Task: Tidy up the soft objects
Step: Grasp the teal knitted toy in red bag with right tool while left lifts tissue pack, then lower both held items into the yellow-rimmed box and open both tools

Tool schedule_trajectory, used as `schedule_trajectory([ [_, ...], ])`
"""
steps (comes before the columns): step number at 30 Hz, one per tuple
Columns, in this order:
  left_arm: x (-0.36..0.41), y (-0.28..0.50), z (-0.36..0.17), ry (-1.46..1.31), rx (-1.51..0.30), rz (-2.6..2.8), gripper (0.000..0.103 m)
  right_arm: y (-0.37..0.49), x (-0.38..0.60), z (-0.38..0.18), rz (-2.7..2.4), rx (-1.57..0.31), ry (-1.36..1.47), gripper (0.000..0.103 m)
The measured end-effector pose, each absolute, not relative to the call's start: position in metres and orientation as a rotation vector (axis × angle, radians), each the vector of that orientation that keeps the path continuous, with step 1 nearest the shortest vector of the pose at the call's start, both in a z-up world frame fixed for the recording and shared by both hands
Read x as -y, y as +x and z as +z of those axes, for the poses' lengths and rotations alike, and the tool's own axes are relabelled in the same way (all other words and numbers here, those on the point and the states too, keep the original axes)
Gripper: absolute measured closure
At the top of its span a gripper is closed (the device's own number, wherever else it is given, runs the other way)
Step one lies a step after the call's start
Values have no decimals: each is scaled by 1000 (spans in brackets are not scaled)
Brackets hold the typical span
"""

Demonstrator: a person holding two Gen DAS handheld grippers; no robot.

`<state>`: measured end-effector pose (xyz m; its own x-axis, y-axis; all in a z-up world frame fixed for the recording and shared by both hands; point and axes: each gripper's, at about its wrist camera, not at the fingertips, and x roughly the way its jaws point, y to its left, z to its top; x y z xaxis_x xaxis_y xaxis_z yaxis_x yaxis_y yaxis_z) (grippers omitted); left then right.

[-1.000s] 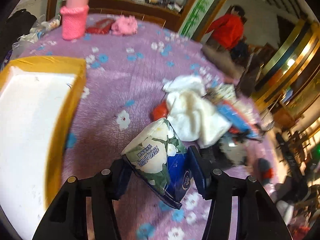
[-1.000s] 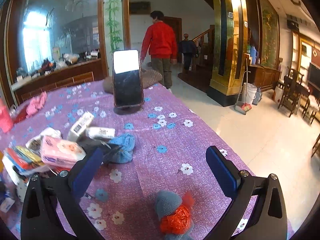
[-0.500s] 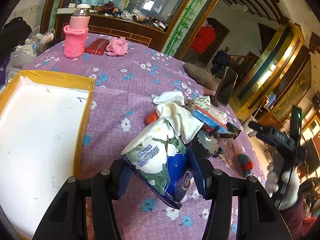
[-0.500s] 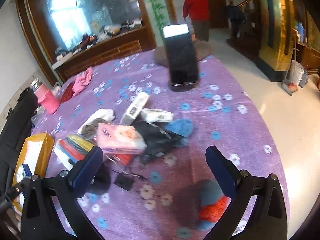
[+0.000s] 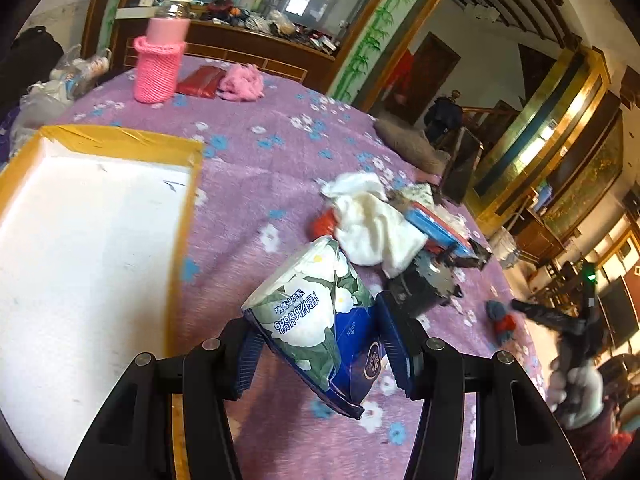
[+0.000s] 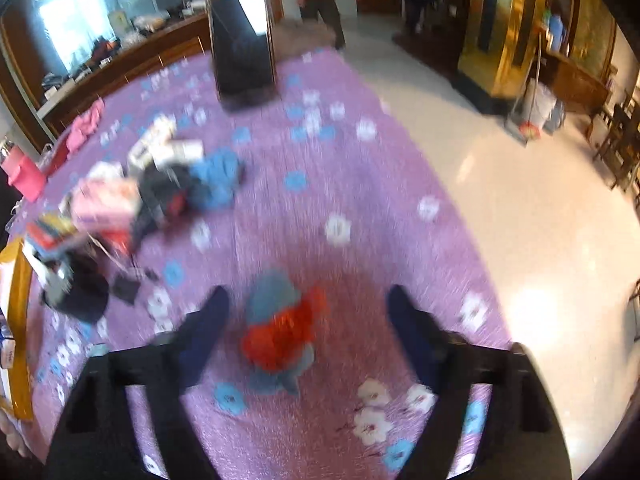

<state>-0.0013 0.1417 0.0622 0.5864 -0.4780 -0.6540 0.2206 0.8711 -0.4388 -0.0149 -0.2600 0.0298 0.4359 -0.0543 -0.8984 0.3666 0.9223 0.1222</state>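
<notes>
Left tool (image 5: 320, 354) grips a floral-printed soft tissue pack (image 5: 308, 316); right tool (image 6: 308, 312), jaws just closing, straddles a blue-and-red knitted toy (image 6: 280, 336) without touching on the purple flowered tabletop (image 6: 352, 184).

Purple tablecloth (image 5: 280, 160) with blue and white flowers, white-floral green and blue tissue pack (image 5: 316, 320), yellow-rimmed white tray (image 5: 120, 140)

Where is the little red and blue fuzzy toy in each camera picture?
Left wrist view: red and blue toy lies far right on the purple cloth, near the right gripper.
Right wrist view: toy sits bottom centre, between the open jaws.
Shared landmark: standing phone.
</notes>
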Motion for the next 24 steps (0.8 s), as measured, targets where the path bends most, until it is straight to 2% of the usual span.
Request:
schedule_trajectory([
  [1, -138, -2, 64, -322, -854, -420, 50, -14, 260, 22, -251, -1110, 342, 49],
  [3, -134, -7, 69, -309, -842, -418, 50, -12, 258, 15, -235, -1114, 351, 53],
  [4, -135, -9, 72, -306, -833, -412, 50, -12, 257, 14, -229, -1107, 350, 68],
  [5, -138, -12, 77, -304, -823, -403, 50, -13, 255, 15, -212, -1097, 365, 73],
  [10, -174, -25, 103, -337, -787, -387, 50, -28, 237, 40, -174, -1029, 353, 74],
  [14, -217, -33, 138, -361, -740, -393, 50, -33, 201, 87, -37, -951, 366, 74],
  [19, -259, -24, 174, -279, -691, -316, 50, -9, 110, 147, 218, -879, 279, 73],
  [24, -275, 17, 164, -235, -733, -235, 50, 45, 12, 148, 424, -931, 274, 73],
])
